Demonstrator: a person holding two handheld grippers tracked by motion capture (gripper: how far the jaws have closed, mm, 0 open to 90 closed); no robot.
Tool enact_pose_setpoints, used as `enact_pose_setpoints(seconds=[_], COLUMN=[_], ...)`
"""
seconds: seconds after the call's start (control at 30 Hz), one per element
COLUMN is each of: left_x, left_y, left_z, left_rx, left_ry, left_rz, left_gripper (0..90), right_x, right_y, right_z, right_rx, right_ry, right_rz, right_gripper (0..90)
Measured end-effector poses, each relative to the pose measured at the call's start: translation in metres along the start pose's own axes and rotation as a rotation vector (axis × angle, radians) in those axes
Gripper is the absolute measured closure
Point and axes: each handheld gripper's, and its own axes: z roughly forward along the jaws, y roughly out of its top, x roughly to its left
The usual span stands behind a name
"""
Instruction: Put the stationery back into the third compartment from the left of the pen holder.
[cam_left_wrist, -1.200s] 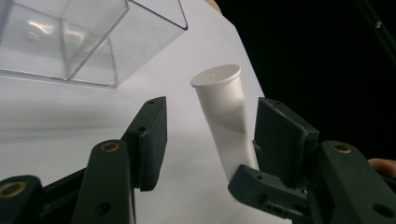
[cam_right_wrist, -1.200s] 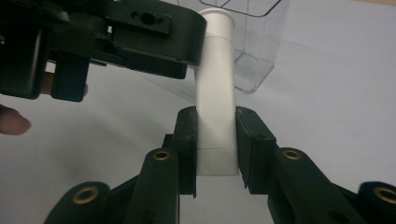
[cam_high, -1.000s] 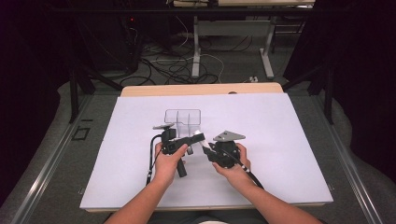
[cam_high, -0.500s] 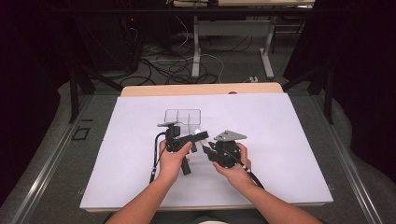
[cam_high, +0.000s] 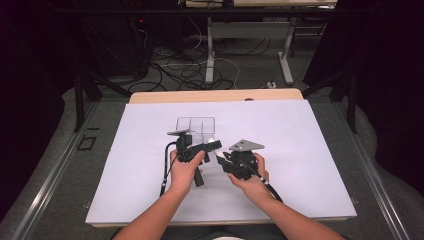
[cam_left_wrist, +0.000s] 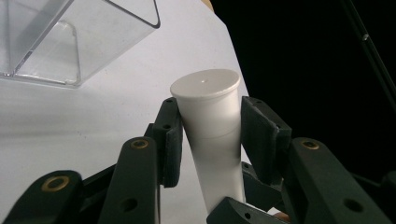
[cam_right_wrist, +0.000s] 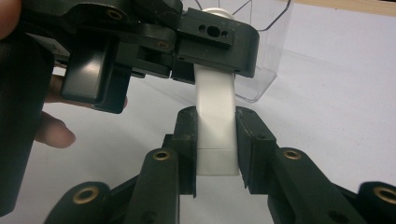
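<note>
A white tube (cam_left_wrist: 212, 121) with a round cap is held between both grippers, just above the white table sheet (cam_high: 310, 150). My left gripper (cam_left_wrist: 210, 135) is shut on the tube just under its cap. In the right gripper view my right gripper (cam_right_wrist: 215, 140) is shut on the tube's flat crimped end (cam_right_wrist: 215, 154), and the left gripper (cam_right_wrist: 212, 46) crosses the tube farther up. From the high view the left gripper (cam_high: 212, 146) and right gripper (cam_high: 222, 161) meet tip to tip at the table's middle, with bits of the tube (cam_high: 218, 158) showing between them.
A clear plastic box with dividers (cam_high: 196, 125) stands just behind the grippers, also seen as a clear plastic box (cam_left_wrist: 70, 37) in the left gripper view. Cables trail from both grippers toward the person. The table's wooden far edge (cam_high: 215, 96) borders a dark floor with cables.
The left hand has edged a little to the right, closer to the right gripper. The right hand has hardly moved.
</note>
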Motion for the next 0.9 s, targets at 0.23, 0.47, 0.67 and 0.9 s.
enact_pose_setpoints(seconds=[0.23, 0.47, 0.67, 0.9], left_x=[0.0009, 0.0013, 0.0019, 0.0044], left_y=[0.0008, 0.0008, 0.0008, 0.0015], left_z=[-0.0007, -0.0008, 0.0001, 0.0028], left_rx=[0.003, 0.007, 0.012, 0.020], left_ry=[-0.004, -0.004, 0.000, 0.013], left_rz=[-0.028, -0.048, -0.044, -0.029], left_gripper=[63.7, 64.3, 64.6, 66.3], right_x=[0.0006, 0.0009, -0.0006, -0.0025], right_y=[-0.0005, -0.0009, -0.0011, -0.0027], right_z=[0.0000, 0.0008, 0.0019, 0.0039], right_rx=[0.002, 0.007, 0.007, 0.026], right_ry=[0.002, 0.009, 0.011, 0.008], right_rz=[-0.001, 0.002, 0.005, 0.006], right_gripper=[71.1, 71.1, 70.9, 67.9])
